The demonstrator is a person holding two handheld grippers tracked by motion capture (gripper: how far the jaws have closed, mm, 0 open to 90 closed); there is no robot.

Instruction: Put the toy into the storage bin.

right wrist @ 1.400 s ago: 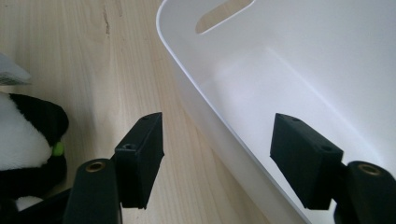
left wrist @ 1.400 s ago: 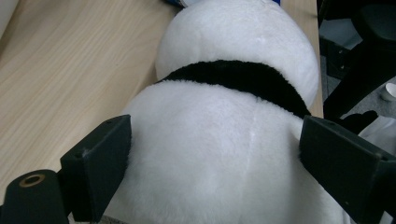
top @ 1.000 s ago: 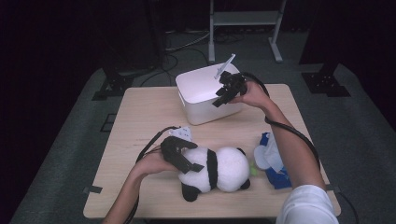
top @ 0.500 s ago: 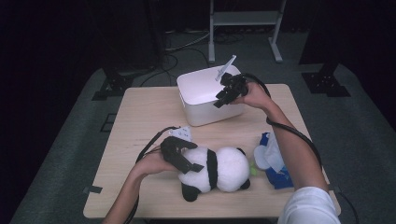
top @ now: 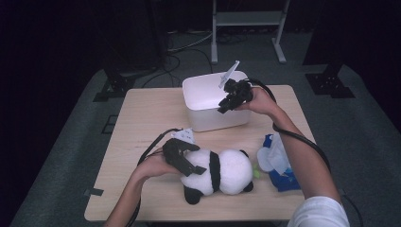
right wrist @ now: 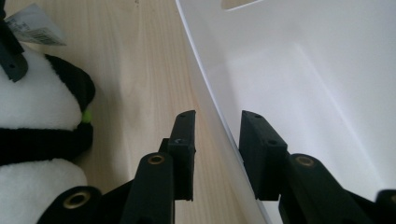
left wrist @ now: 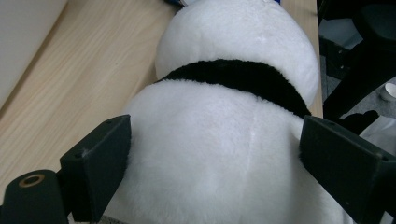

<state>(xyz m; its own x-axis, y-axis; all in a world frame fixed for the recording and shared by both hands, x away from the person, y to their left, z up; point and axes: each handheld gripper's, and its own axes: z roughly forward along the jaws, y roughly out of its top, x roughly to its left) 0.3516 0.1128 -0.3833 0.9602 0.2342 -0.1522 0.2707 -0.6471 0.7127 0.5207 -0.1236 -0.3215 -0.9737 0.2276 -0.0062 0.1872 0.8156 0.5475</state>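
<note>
A panda plush [top: 227, 172] lies on its side near the table's front edge. My left gripper [top: 187, 163] is shut on its white body; in the left gripper view both pads [left wrist: 100, 158] sink into the fur [left wrist: 219, 154]. My right gripper [top: 226, 105] hangs over the near right rim of the white bin [top: 208, 90]. Its jaws [right wrist: 217, 119] straddle the bin's thin wall [right wrist: 303, 70], one outside and one inside. They have just been closing, and a narrow gap still shows beside the wall.
A blue and white bundle [top: 276, 158] lies right of the panda. The wooden table [top: 142, 118] has bare room at the left and back left. A paper tag [top: 184, 136] sticks up behind my left gripper. Dark stands and cables sit on the floor beyond.
The right gripper's jaws have drawn closer together over the bin's rim. The left gripper and the panda have stayed where they were.
</note>
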